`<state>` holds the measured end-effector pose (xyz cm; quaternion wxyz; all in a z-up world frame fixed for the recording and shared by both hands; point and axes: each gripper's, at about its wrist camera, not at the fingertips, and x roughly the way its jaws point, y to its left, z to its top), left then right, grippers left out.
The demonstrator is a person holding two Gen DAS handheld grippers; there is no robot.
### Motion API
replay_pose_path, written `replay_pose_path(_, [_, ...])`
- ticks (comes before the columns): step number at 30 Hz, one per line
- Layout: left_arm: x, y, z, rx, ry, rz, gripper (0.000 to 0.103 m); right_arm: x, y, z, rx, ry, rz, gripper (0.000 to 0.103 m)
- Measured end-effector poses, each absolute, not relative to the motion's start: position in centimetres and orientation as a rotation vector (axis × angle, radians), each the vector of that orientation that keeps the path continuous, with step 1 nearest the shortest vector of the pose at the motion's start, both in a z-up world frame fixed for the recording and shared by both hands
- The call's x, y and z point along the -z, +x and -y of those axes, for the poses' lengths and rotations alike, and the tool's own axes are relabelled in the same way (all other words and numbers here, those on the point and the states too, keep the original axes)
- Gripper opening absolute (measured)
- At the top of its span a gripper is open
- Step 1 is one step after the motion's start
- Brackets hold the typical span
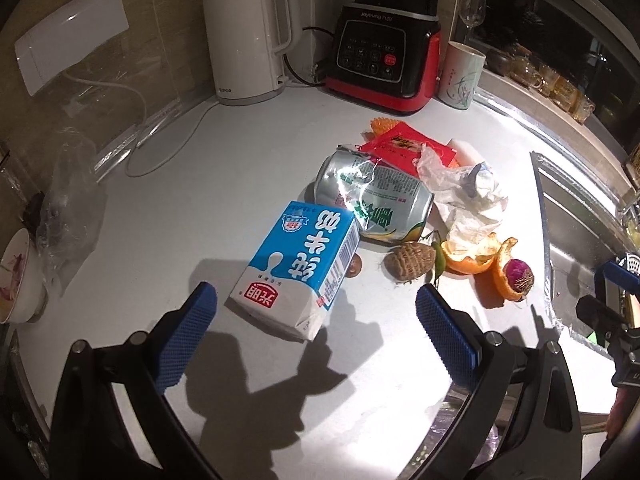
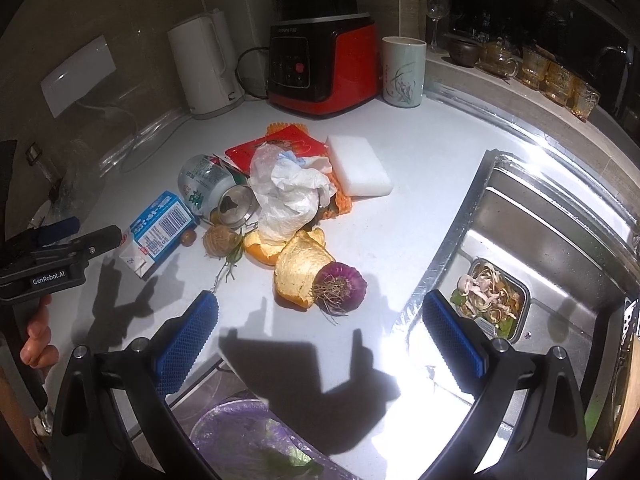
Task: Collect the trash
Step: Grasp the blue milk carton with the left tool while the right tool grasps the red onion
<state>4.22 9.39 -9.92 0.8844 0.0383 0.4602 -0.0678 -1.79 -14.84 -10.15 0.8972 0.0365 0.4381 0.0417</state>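
Observation:
A pile of trash lies on the white counter (image 1: 240, 152): a blue-and-white milk carton (image 1: 298, 268) (image 2: 158, 234), a crushed can (image 1: 376, 196) (image 2: 208, 186), crumpled plastic and tissue (image 1: 468, 196) (image 2: 288, 192), a red wrapper (image 1: 404, 146) (image 2: 280, 144), orange peel (image 1: 476, 258) (image 2: 300, 268), a purple onion end (image 2: 340, 286) (image 1: 520, 276), a small taro (image 1: 410, 260) (image 2: 218, 240). My left gripper (image 1: 316, 312) hovers open just short of the carton. My right gripper (image 2: 320, 316) is open, near the onion end and peel.
A white kettle (image 1: 246, 36), a red-and-black blender (image 1: 386, 52) and a ceramic cup (image 1: 460, 74) stand at the back. A white sponge block (image 2: 358, 166) lies behind the pile. The sink (image 2: 560, 240) at right holds a tray of scraps (image 2: 494, 302). A purple-lined bin (image 2: 248, 440) sits below the counter edge.

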Motion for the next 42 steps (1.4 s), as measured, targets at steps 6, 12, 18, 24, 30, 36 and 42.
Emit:
replay_pose_path(6, [13.7, 7.7, -9.9, 0.216, 0.141, -1.012, 0.095, 12.7, 0.1, 14.8, -0.095, 0.082, -0.951, 0.101])
replay_pose_path(12, [16.1, 10.2, -10.5, 0.372, 0.183, -1.044, 0.095, 14.2, 1.1, 15.0, -0.077, 0.076, -0.974, 0.101])
replay_pose_path(18, [16.5, 11.6, -10.7, 0.453, 0.232, -1.02, 0.083, 15.3, 1.8, 15.2, -0.064, 0.09, -0.99, 0.101])
replay_pose_path(24, [16.8, 11.8, -10.9, 0.458, 0.23, -1.032, 0.066, 15.8, 2.3, 15.3, -0.067, 0.098, -0.981, 0.101])
replay_pose_path(30, [15.2, 9.9, -11.1, 0.457, 0.234, -0.987, 0.066, 16.5, 3.1, 15.7, -0.141, 0.096, -0.986, 0.087])
replay_pose_path(36, [12.8, 7.3, -12.0, 0.442, 0.157, -0.957, 0.066, 16.4, 3.8, 16.0, -0.2, 0.091, -0.994, 0.079])
replay_pose_path(42, [11.5, 4.5, -12.0, 0.416, 0.133, -0.946, 0.066, 15.0, 3.6, 17.3, -0.272, 0.048, -0.978, 0.08])
